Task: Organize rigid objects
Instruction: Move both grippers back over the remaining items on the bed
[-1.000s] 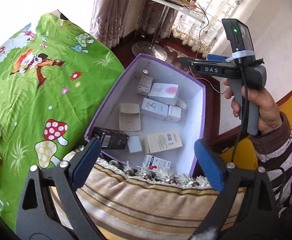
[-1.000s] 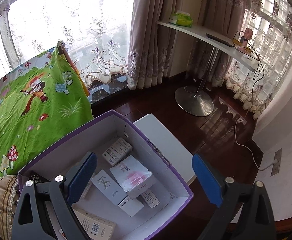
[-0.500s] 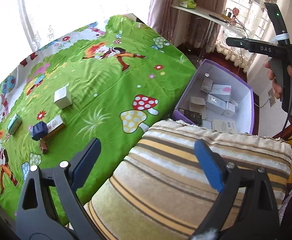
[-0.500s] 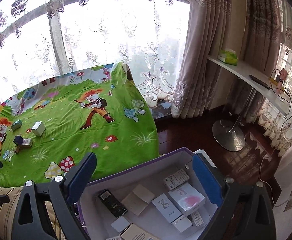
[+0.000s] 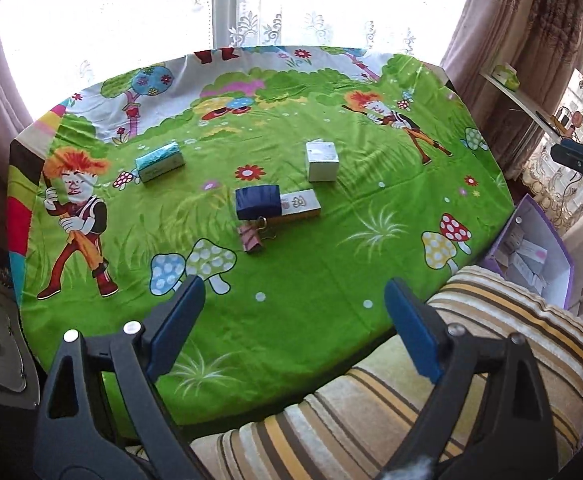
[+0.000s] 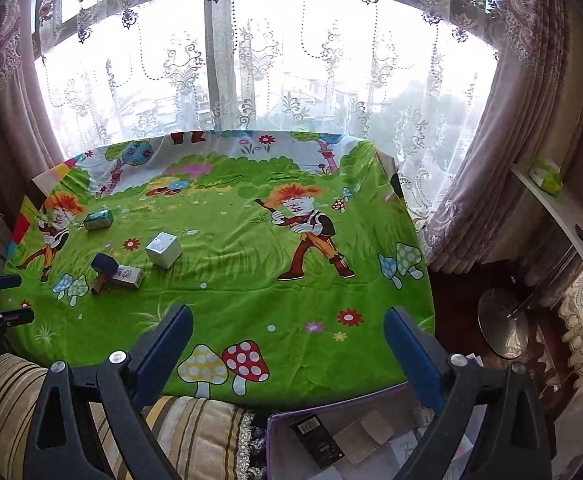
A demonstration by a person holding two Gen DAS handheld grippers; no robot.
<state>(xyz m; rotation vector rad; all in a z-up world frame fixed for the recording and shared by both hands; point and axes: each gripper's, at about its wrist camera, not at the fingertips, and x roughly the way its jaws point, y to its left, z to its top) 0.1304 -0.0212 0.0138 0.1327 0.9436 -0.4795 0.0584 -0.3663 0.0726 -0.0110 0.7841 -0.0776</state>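
Boxes remain toward the table's far-left corner: navy box (image 5: 258,201) lies ahead of the left claw (image 5: 293,322), nearer than the right claw (image 6: 289,350); both claws wide, empty.

The table wears a bright green cartoon cloth (image 5: 291,280) printed with spotted mushrooms, flowers and orange-haired figures. On it lie a teal box (image 5: 159,161), a silver-white box (image 5: 321,161), a navy box (image 5: 258,201) and a white-and-gold box (image 5: 300,204). At lower right, a cushion (image 5: 471,380) striped cream, yellow and brown sits beside a purple-walled box (image 5: 531,256).
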